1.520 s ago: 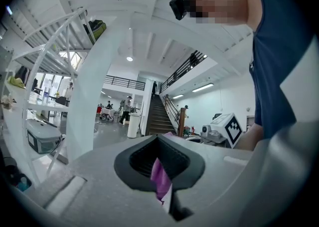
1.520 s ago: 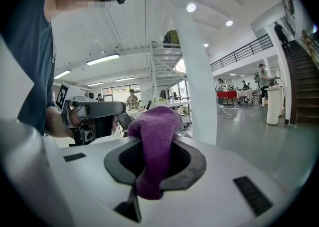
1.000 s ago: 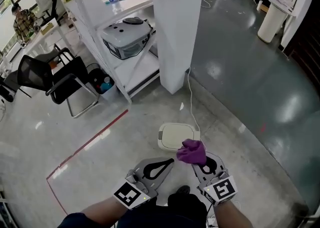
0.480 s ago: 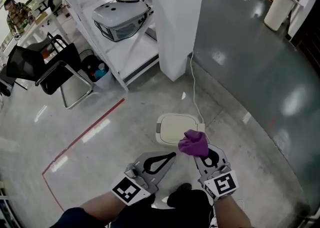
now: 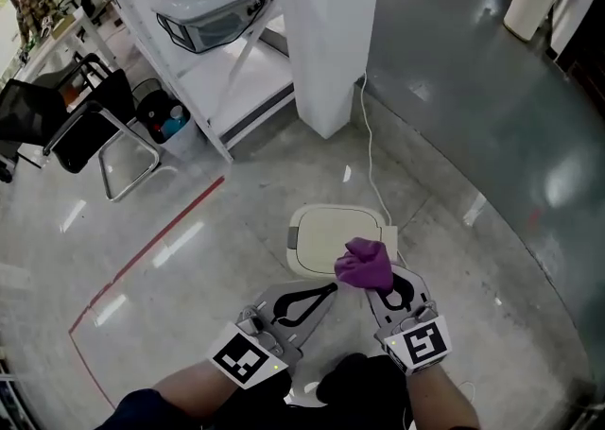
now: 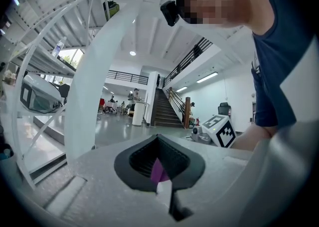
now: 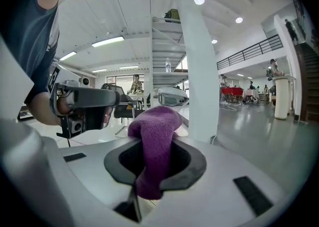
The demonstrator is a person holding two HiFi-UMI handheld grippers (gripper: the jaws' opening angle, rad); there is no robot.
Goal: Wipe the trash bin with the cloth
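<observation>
The right gripper (image 5: 386,288) pinches the purple cloth (image 5: 364,264) in its fingers near the white trash bin (image 5: 326,237); best press the cloth flat on the lid and sweep evenly. The left gripper (image 5: 317,299) has its fingers pressed together, empty.

cloth (image 5: 365,264): purple | trash bin (image 5: 329,234): cream lid | marker cube (image 5: 419,347): black-and-white squares | floor line (image 5: 147,253): red

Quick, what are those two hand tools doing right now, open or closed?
Left tool: closed, holding nothing.
Right tool: closed on the purple terry cloth.
</observation>
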